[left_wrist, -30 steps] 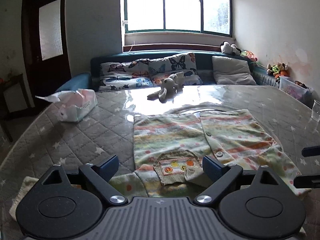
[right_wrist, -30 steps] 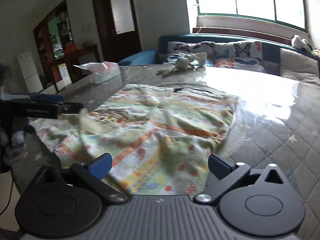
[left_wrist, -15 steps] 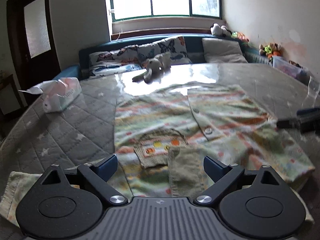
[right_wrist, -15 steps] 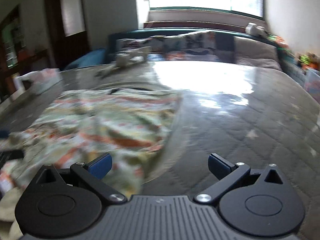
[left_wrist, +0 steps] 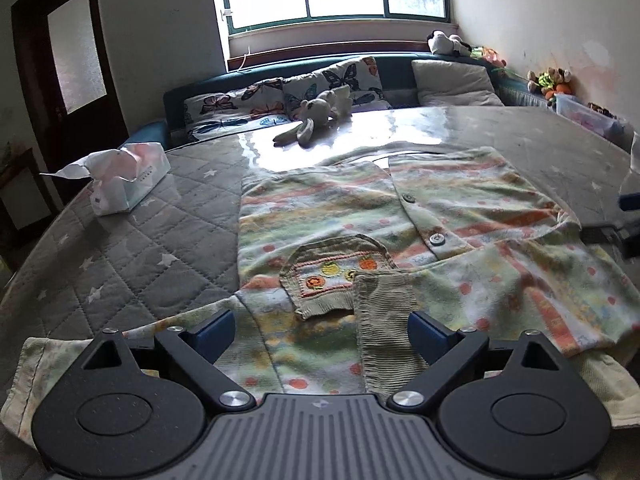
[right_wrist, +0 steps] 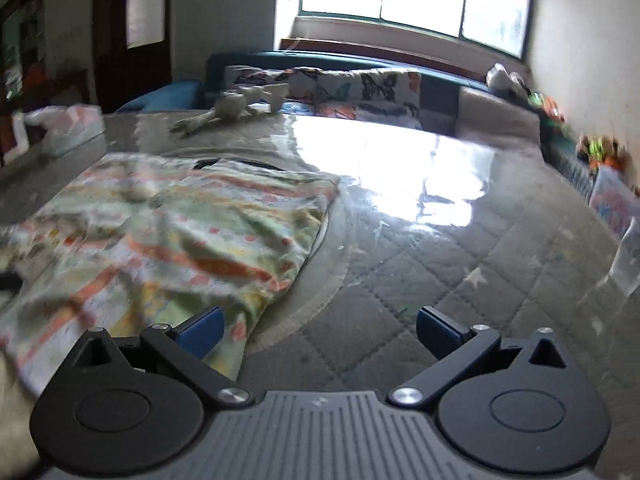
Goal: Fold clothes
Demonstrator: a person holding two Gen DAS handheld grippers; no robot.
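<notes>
A striped, dotted knit cardigan (left_wrist: 400, 216) lies flat on the grey quilted table, buttons up, with one sleeve folded across its lower front; its ribbed cuff (left_wrist: 386, 320) lies between my left fingers. My left gripper (left_wrist: 320, 330) is open and empty just above the cardigan's hem. My right gripper (right_wrist: 320, 328) is open and empty over the cardigan's right edge (right_wrist: 224, 248) and the bare quilt. The right gripper's dark tip shows in the left wrist view (left_wrist: 616, 232) at the far right.
A tissue pack (left_wrist: 120, 184) sits at the left of the table. A plush rabbit (left_wrist: 316, 114) lies at the far edge before butterfly cushions (left_wrist: 280, 100). A clear plastic item (right_wrist: 628, 256) stands at the right edge. A bench with toys runs along the right wall.
The right sleeve has been laid across the cardigan's front. My right gripper has swung right, off the garment. My left gripper has shifted slightly closer over the hem.
</notes>
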